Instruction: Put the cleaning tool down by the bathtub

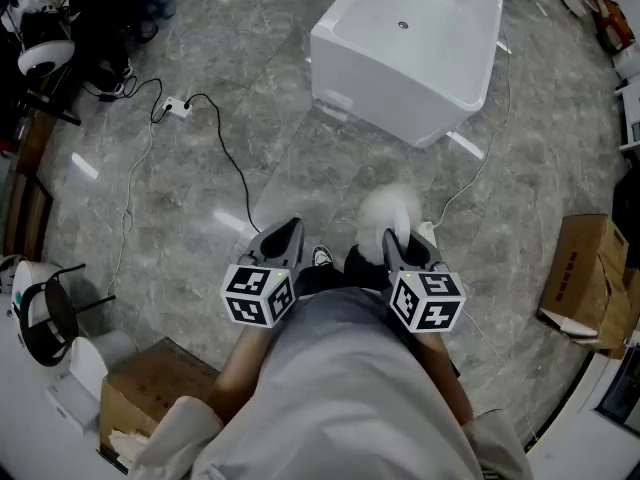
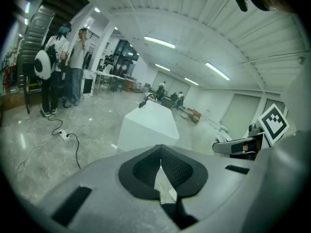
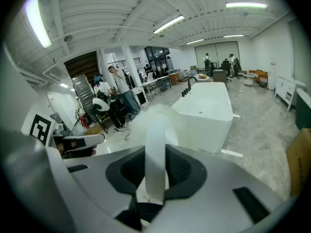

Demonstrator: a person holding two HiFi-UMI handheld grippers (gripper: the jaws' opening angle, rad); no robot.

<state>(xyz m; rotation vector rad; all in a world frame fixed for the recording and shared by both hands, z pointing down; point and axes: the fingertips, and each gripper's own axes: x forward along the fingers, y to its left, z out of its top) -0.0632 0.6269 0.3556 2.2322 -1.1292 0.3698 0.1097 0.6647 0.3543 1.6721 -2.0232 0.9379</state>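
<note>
Overhead, the head view takes in the grey marbled stone floor (image 1: 200, 208) and, in the upper centre of the frame, the white rectangular bathtub (image 1: 420, 48), with a brown cardboard box (image 1: 590, 268) at the right edge and a black cable (image 1: 225, 153) trailing across the left. Only this view shows both tools side by side at bottom centre, well apart from the tub and angled forward and down at the floor. The left gripper (image 1: 290, 226) appears in its own view with its jaws brought together on nothing (image 2: 161, 152), the tub (image 2: 148, 125) beyond them. The right gripper (image 1: 392, 238) carries the fluffy white cleaning tool (image 1: 388, 213), a soft blur from above. Only the right gripper view shows the grip: the jaws (image 3: 156, 154) are clamped on the tool's smooth white handle (image 3: 155, 130), its fluffy head rising in front of the tub (image 3: 209, 110)
</note>
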